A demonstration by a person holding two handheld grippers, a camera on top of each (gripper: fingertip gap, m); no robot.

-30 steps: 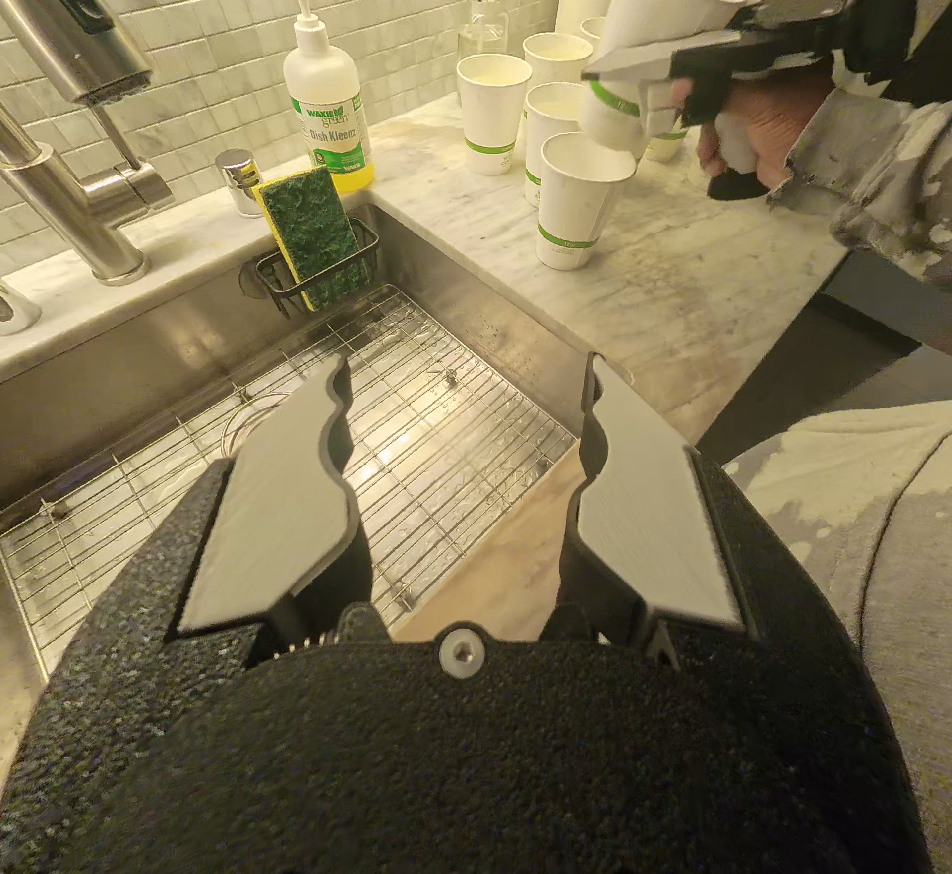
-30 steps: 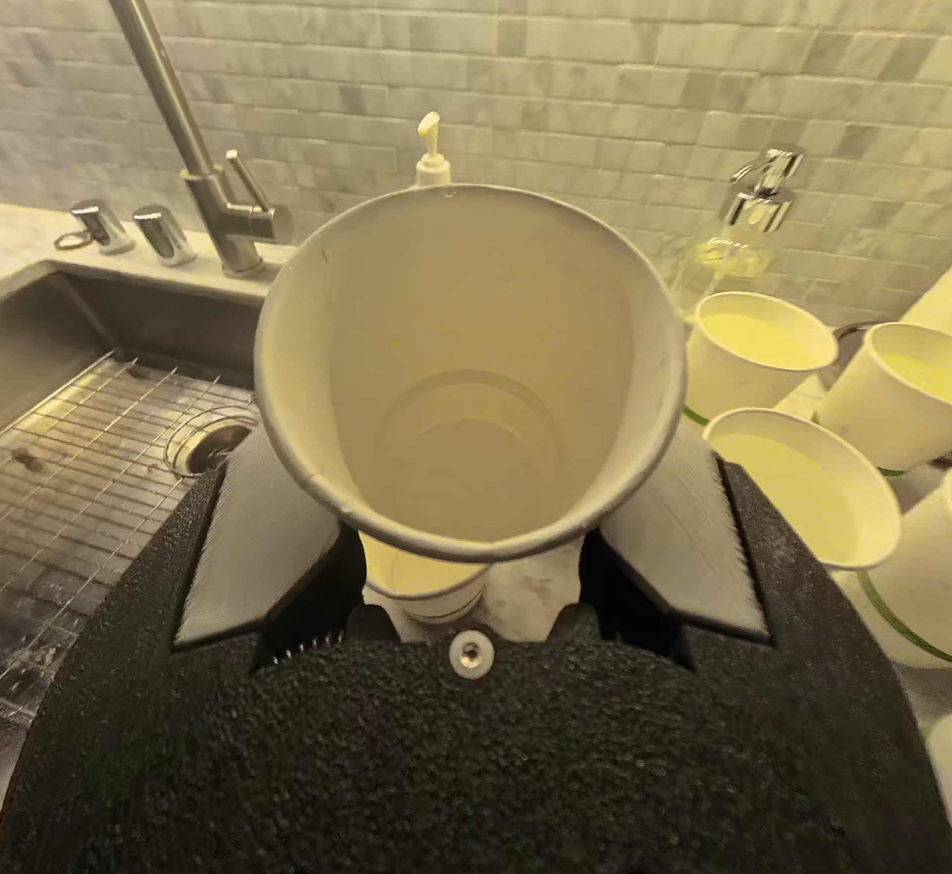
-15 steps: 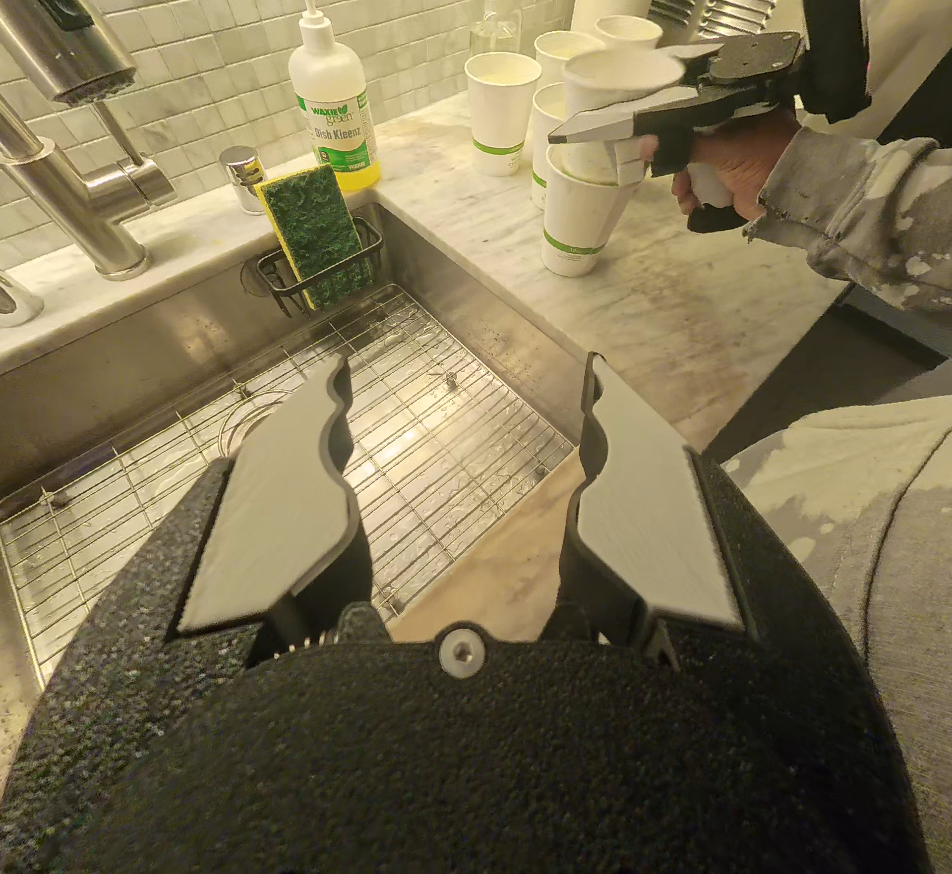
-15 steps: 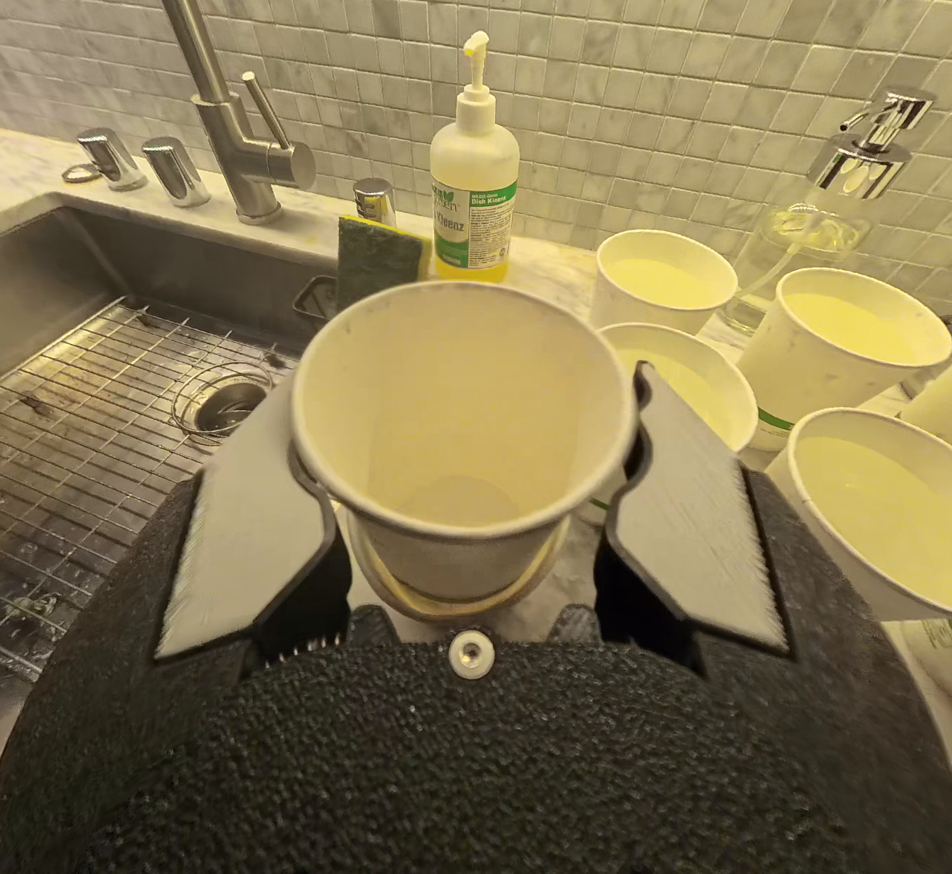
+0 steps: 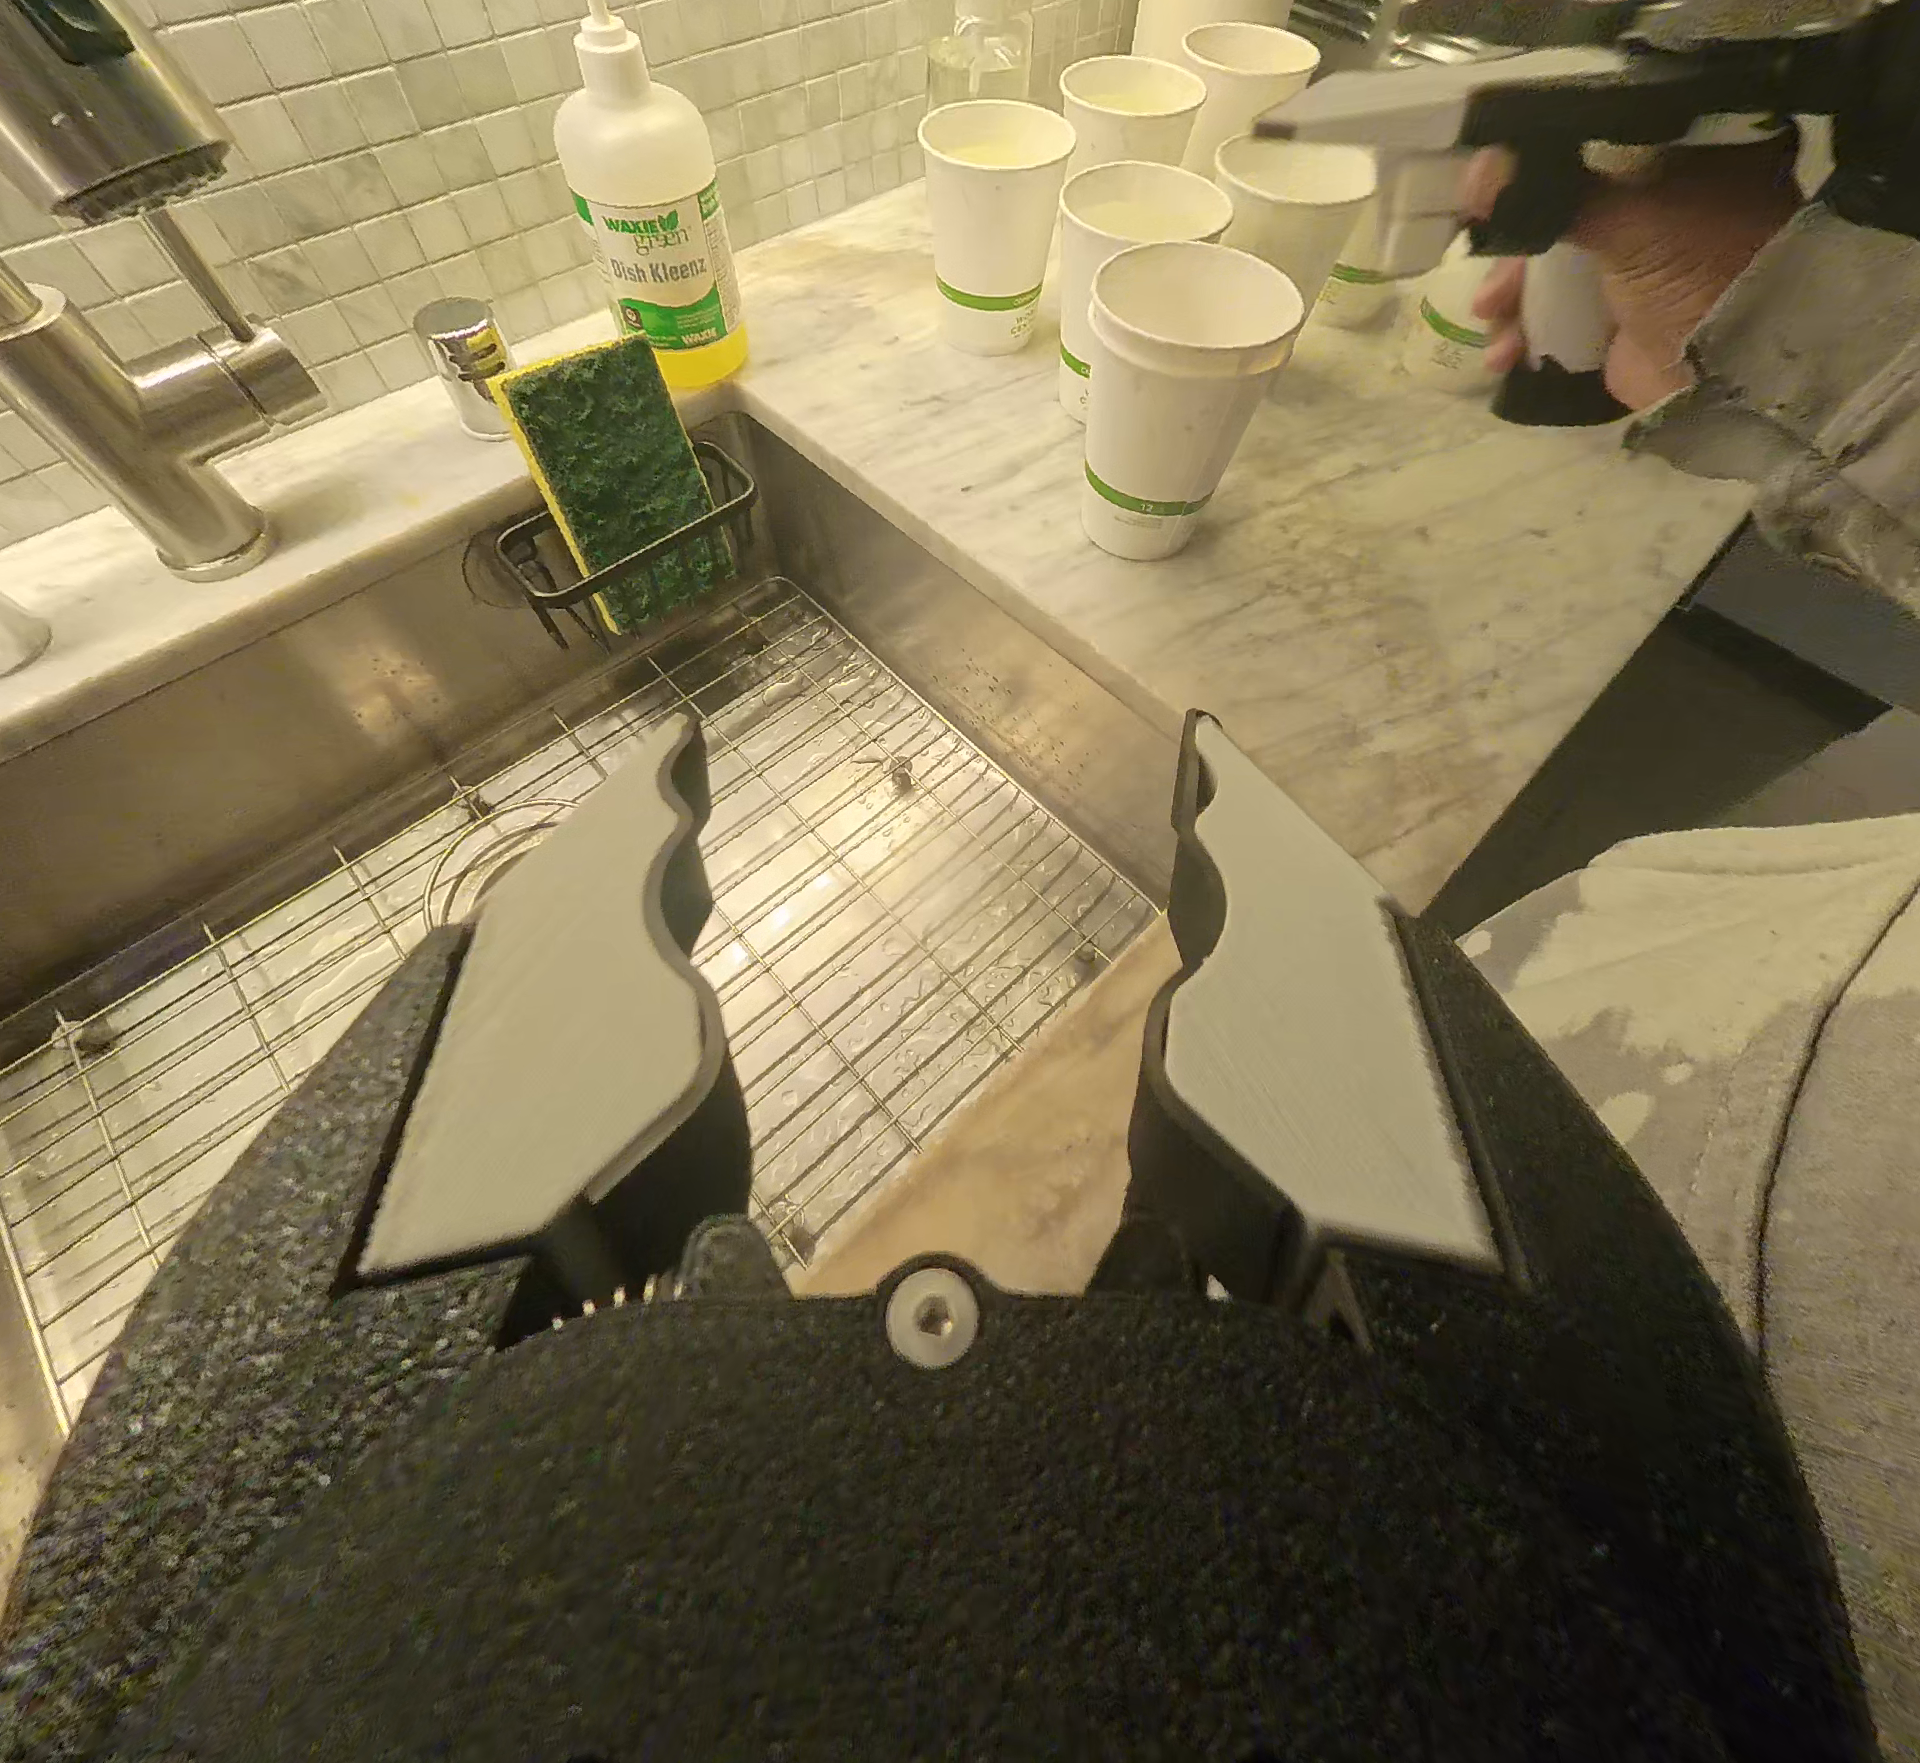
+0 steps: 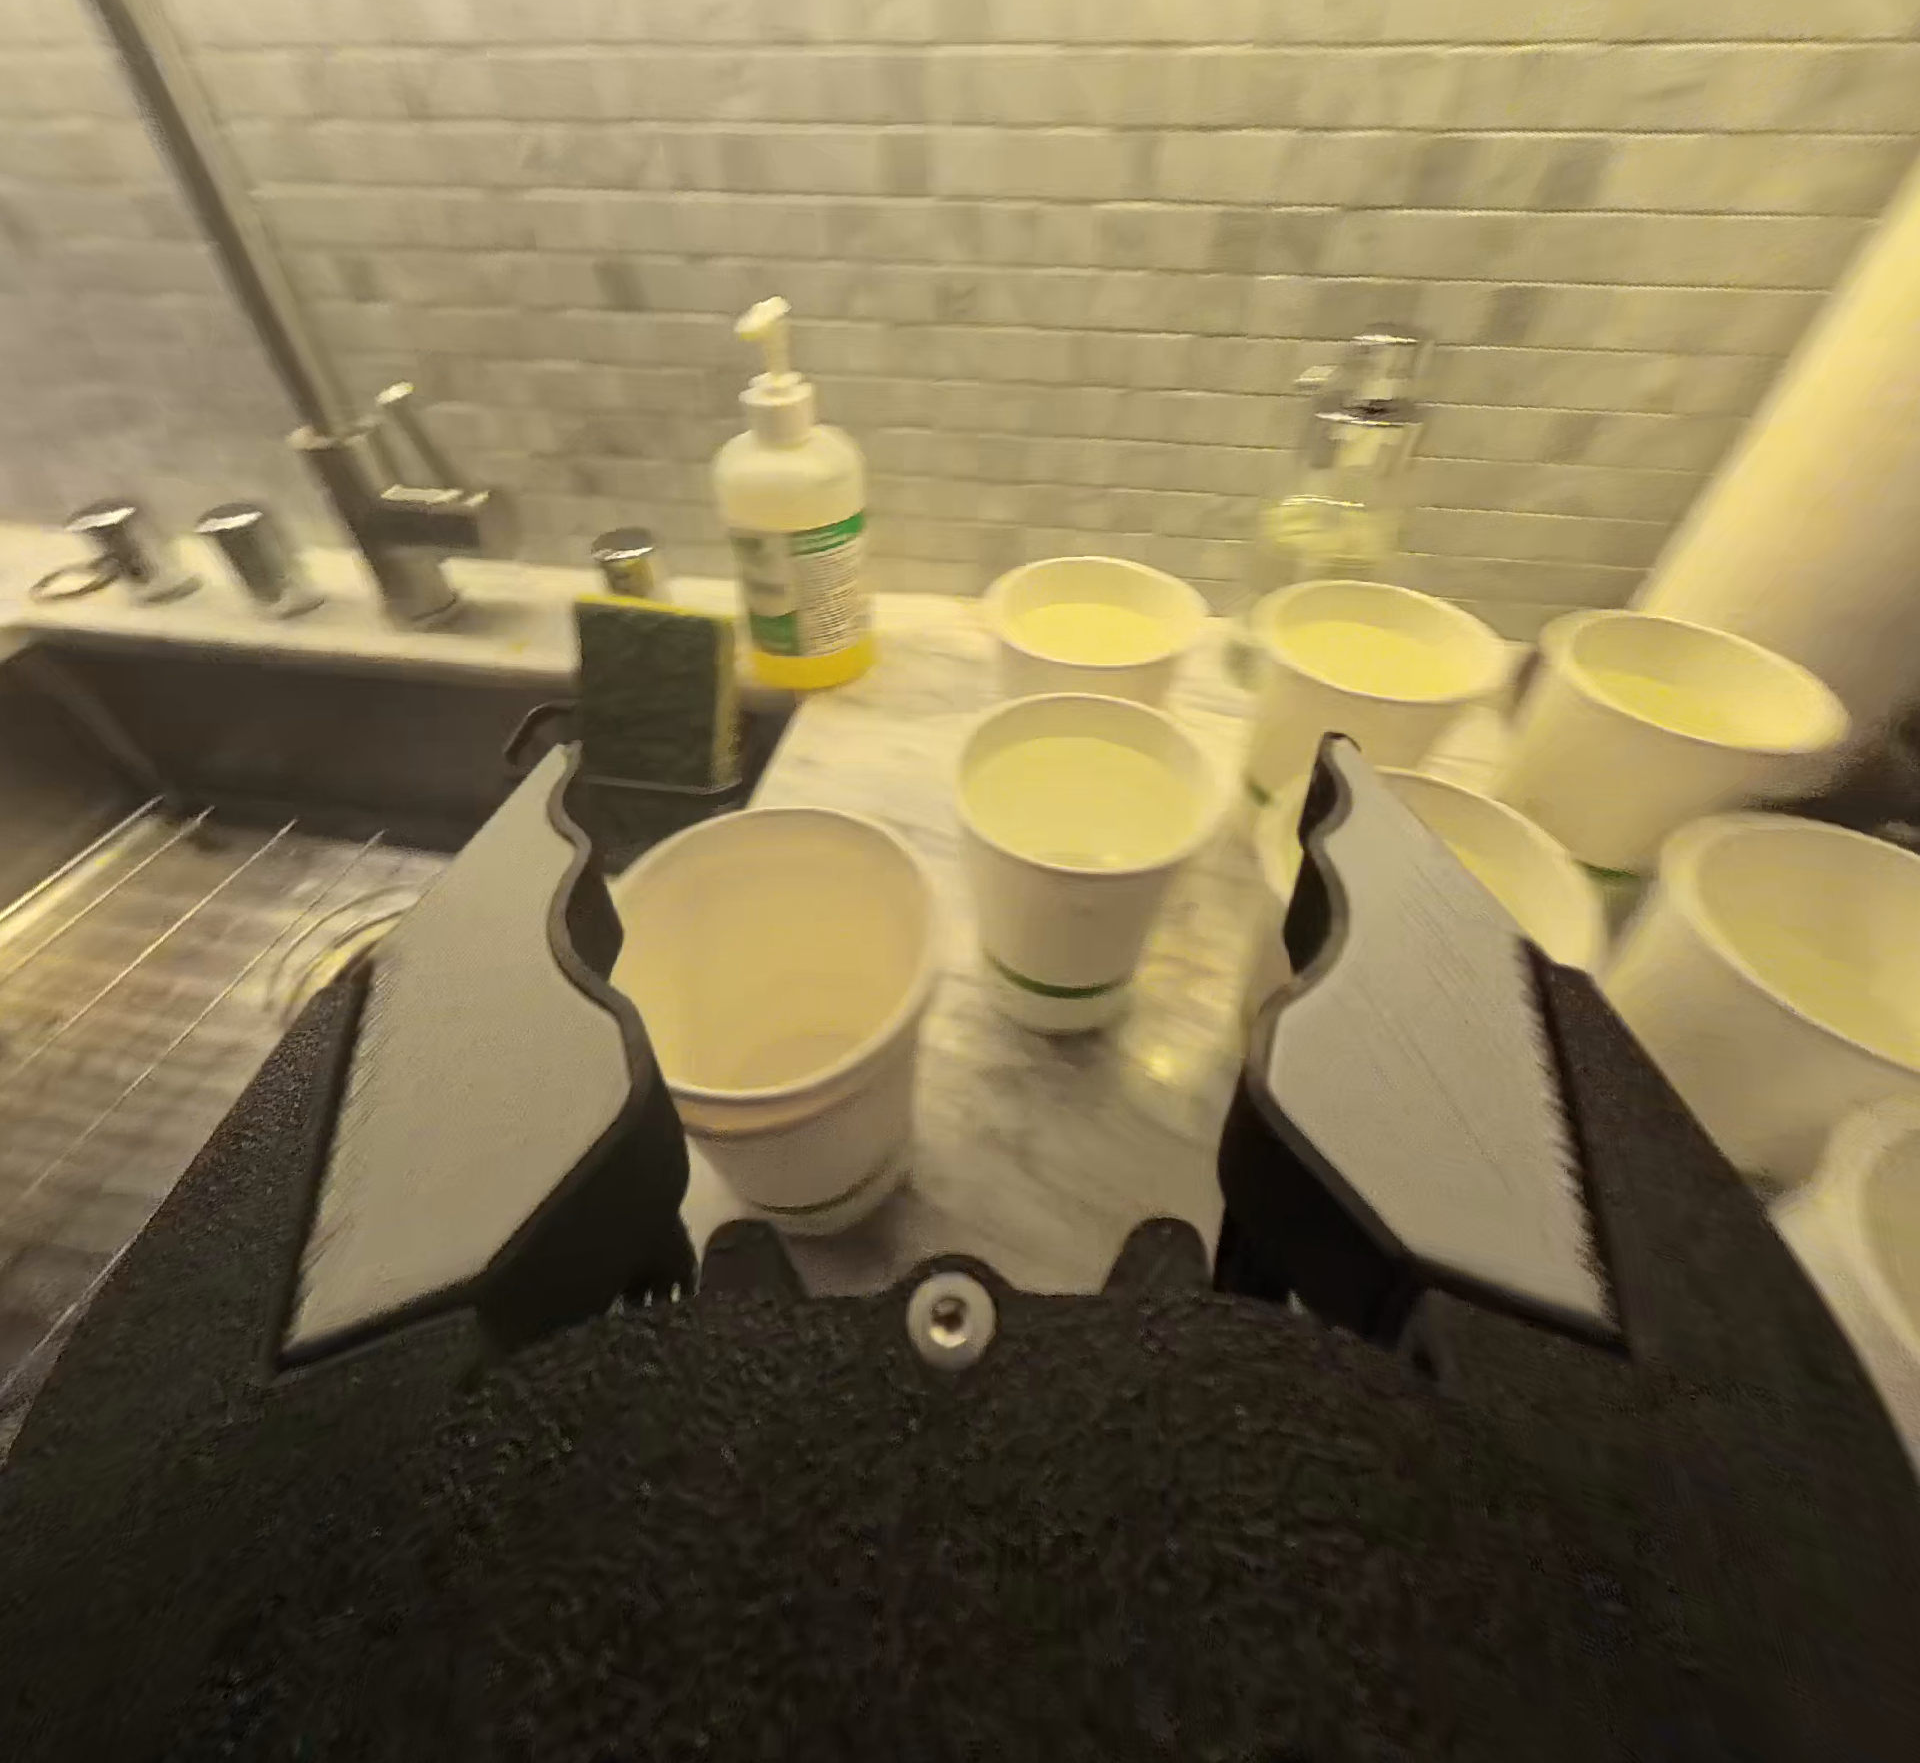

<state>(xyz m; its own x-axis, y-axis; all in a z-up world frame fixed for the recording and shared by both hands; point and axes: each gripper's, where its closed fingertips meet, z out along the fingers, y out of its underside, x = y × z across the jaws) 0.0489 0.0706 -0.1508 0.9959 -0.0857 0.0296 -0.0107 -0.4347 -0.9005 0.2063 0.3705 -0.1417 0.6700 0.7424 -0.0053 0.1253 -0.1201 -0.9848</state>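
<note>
A nested pair of white paper cups (image 5: 1184,394) with a green band stands on the marble counter (image 5: 1351,591) right of the sink. In the right wrist view, which is blurred, the pair (image 6: 774,965) stands free between the jaws, close to the left finger. My right gripper (image 6: 951,752) is open and empty; it also shows in the left wrist view (image 5: 1340,72), held above the cups by a hand. Several more paper cups (image 6: 1081,799) holding pale yellow liquid stand behind. My left gripper (image 5: 935,737) is open and empty over the sink's front right corner.
A steel sink with a wire rack (image 5: 883,882) fills the left. A green sponge (image 5: 608,477) sits in a black holder on the sink wall. A soap pump bottle (image 5: 644,196), a clear dispenser (image 5: 982,30) and a faucet (image 5: 125,363) line the tiled wall.
My right gripper lowered its paper cup into another cup on the counter, opened, and drew back and up. My left gripper has stayed where it was.
</note>
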